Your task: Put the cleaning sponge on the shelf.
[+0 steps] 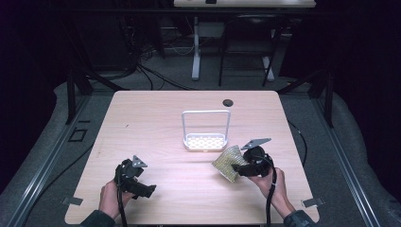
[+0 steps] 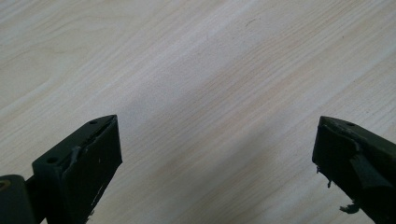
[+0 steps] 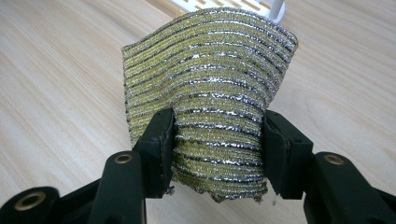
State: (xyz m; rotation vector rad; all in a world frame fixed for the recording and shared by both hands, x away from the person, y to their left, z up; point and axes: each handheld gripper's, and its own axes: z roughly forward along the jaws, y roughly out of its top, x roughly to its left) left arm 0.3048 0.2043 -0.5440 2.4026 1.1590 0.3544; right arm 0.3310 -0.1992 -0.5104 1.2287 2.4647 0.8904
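— Gold-and-silver striped scouring cloth (image 1: 229,162), from above, sits at four o'clock on the pale counter (image 1: 156,118), pinched in the right gripper (image 1: 239,168), just beside the white rack (image 1: 206,131).

— And the left gripper (image 1: 142,187)?

— At seven o'clock, nothing in it. Its own camera has the fingers (image 2: 91,158) wide apart over bare wood.

— The right gripper's camera?

— Fingers (image 3: 161,140) clamped on the cloth's sides, bowing it; rack at twelve o'clock.

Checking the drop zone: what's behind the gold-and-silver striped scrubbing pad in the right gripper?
Behind the gold-and-silver striped scrubbing pad, squeezed in the right gripper, a white slotted plastic rack corner shows on the pale wooden table. The pad covers the rest.
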